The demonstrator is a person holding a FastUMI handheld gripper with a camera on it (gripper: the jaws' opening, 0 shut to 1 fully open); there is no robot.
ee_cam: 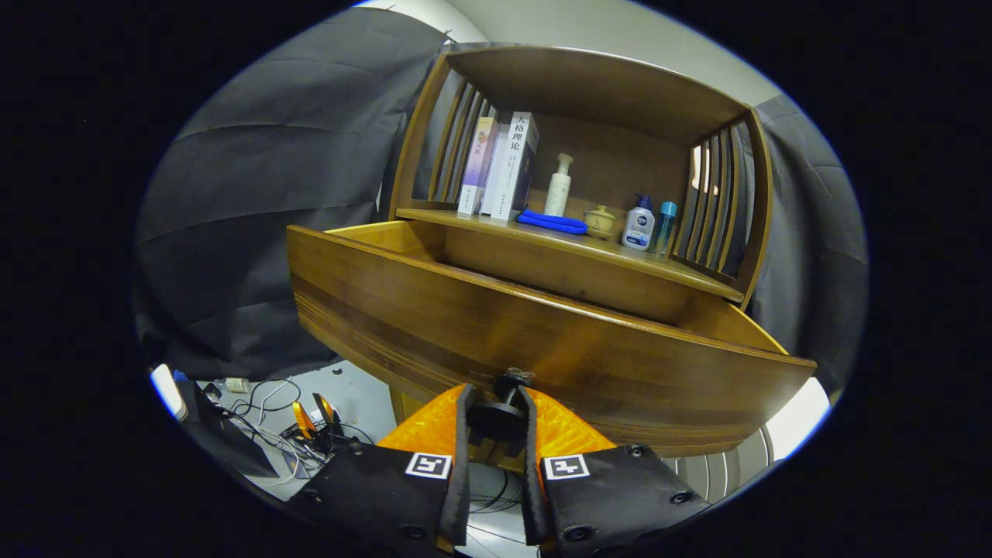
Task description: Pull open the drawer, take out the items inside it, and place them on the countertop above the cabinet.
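1. Tool (pixel 496 403): fingers drawn close together, both pressing on the dark knob (pixel 508 403) fixed low on the drawer front. Grip looks firm.
2. Drawer (pixel 542 341): wooden, pulled well out of the cabinet toward the tool. Its front panel stands tall before the tool, so the inside is hidden and its contents cannot be told.
3. Floor, below the drawer's left corner: loose cables (pixel 267 411) and small gear.
4. Table (pixel 496 225): the cabinet top, just beyond the drawer's back edge. This is where the items are to go.
5. On the table, left to right: books (pixel 504 167) upright at the left end; pump bottle (pixel 558 186); blue cloth (pixel 552 222) near the front edge; small lidded pot (pixel 599 221); white bottle (pixel 639 225) and blue bottle (pixel 665 226) at the right end.
6. Step in hand, as judged: the pull-open step, at or near its finish.
7. Next move calls for: letting go of the knob, lifting the tool above the front panel, looking down into the drawer, then picking the first item.
8. Free spot for placing: the front edge between the books and the cloth seems bare.
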